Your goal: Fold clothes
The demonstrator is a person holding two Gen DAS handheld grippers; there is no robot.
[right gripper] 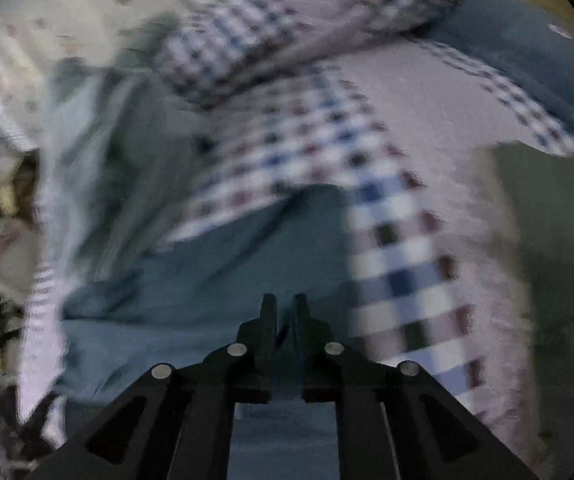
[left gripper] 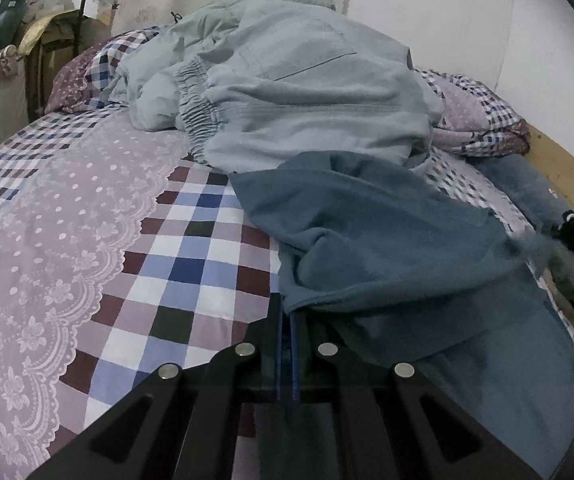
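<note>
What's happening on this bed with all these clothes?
A person is folding laundry with a handheld gripper in each hand. The left gripper is closed on the hem of a dark blue garment spread on the checked bedsheet. The right gripper looks closed on the same blue cloth, though its view is blurred. A pale blue pair of trousers lies heaped further back, not yet folded.

The left wrist view sits low over the checked lilac bedspread (left gripper: pixel 191 248), looking along its black claw (left gripper: pixel 286 312) toward the white wall (left gripper: pixel 447 20). The right wrist view, motion-blurred, looks steeply down close over its own claw (right gripper: pixel 285 312). Both share the dark blue cloth garment (left gripper: pixel 387 248) (right gripper: pixel 223 272) and bedspread (right gripper: pixel 399 240).
</note>
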